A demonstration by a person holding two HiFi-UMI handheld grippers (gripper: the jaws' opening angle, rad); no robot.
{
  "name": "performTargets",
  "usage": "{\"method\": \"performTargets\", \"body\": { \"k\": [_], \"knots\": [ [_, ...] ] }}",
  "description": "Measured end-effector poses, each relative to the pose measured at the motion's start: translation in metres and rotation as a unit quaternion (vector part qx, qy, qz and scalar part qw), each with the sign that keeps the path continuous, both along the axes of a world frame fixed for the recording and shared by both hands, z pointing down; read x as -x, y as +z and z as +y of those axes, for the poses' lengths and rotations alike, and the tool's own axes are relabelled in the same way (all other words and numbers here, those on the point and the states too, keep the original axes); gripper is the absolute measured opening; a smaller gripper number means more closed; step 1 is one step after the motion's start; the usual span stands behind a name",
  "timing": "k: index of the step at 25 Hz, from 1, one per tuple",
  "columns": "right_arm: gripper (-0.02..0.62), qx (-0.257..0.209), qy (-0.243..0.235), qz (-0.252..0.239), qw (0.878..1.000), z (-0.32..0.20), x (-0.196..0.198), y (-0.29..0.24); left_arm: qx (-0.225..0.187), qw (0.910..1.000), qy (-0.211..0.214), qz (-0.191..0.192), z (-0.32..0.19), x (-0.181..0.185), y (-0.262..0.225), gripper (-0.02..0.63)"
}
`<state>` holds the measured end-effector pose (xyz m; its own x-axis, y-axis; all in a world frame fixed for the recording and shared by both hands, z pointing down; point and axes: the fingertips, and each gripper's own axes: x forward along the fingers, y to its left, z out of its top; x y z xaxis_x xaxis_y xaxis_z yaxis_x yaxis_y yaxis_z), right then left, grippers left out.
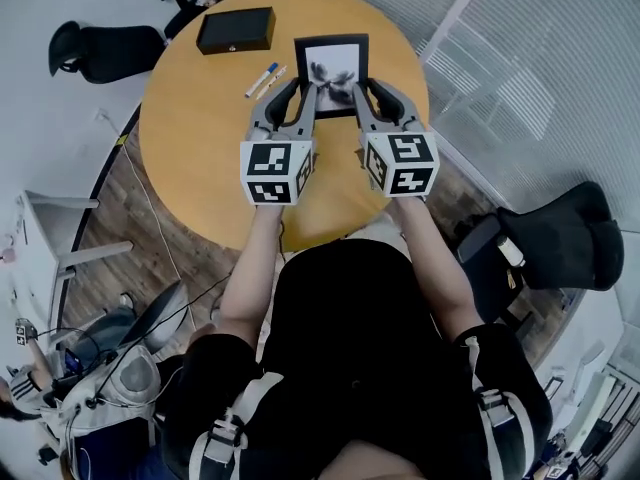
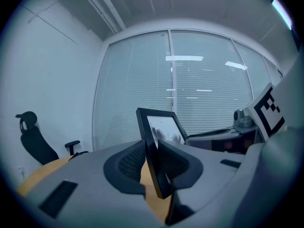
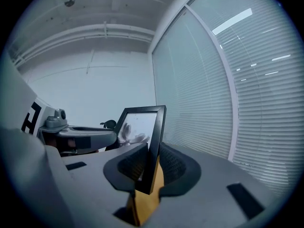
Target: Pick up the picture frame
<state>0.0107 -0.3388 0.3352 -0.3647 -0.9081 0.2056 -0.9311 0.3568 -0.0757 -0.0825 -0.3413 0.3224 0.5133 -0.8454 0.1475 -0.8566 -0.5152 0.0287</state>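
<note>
picture frame held between both grippers above the table

the picture frame (image 1: 331, 68) is in the air over the far half of the round wooden table (image 1: 200, 138), gripped from both sides. the left gripper (image 1: 299, 96) has its jaws closed on the frame's left edge, near the lower corner. in the left gripper view that black edge stands between the two dark pads, leaning a little, with both pads pressed against it. the right gripper (image 1: 366, 96) has its jaws closed on the frame's right edge in the same way. in the right gripper view the edge runs up between the pads, and the glass with its dark flower print shows to the left of it. the two grippers sit side by side, each with its marker cube towards the person. the frame's glass faces back towards the person's head.

on the table beyond the left gripper lie two pens (image 1: 265, 78), just beside the frame's left side but apart from it. a flat black box (image 1: 236, 30) lies further out, near the table's far edge. a black chair (image 1: 100, 48) stands at the table's far left, and another chair (image 1: 560, 238) stands to the person's right. window blinds (image 2: 190, 89) fill the background of both gripper views.
</note>
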Motion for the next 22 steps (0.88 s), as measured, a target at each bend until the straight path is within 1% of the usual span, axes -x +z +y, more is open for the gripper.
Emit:
{"method": "performTargets", "body": {
  "k": [5,9,14,22],
  "knots": [
    [0.094,-0.017,-0.01,-0.017,1.0,0.005,0.007,-0.026,-0.023,0.9997,0.007,0.003,0.004,0.007,-0.028,0.095],
    [0.092,-0.037,-0.005,-0.003,0.999,0.0,0.012,-0.034,-0.026,0.9996,0.005,0.01,-0.002,0.013,-0.03,0.095],
    [0.089,-0.032,-0.003,0.0,0.999,-0.004,0.008,-0.025,-0.02,0.9997,0.008,0.011,-0.005,0.009,-0.02,0.095],
    [0.091,-0.018,0.003,0.002,1.0,0.004,0.002,-0.022,-0.01,0.9998,0.015,0.007,0.001,0.003,-0.017,0.095]
  ]
}}
